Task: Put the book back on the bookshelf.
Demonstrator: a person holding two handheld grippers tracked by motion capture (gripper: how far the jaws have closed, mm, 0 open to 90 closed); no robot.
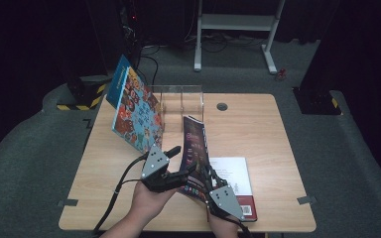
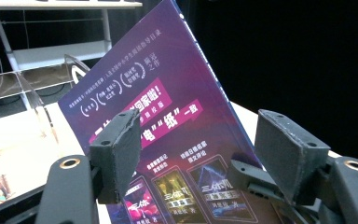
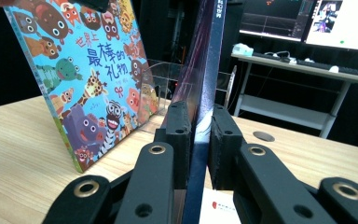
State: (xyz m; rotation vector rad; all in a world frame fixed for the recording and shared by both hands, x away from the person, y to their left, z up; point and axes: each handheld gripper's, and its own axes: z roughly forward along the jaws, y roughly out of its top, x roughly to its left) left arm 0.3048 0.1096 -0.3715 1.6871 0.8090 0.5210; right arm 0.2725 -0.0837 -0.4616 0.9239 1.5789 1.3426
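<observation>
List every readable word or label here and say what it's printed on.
"世界上最棒的礼物": cover of the blue picture book.
"回家啦!" and "电" "纸" 一致: pink bands on the purple book.
"三体": small covers printed low on the purple book.
Circled lines above and the white book's print: too small to read.

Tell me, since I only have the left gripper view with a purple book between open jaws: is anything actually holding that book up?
Observer: Yes. The right gripper is shut on the purple book, clamping its lower edge so it stands upright.
Operator: What else is on the table?
Observer: A colourful animal picture book leans against a clear acrylic stand.
Operator: Anything under the purple book?
Observer: A white book with a red band lies flat on the table by the right gripper.
</observation>
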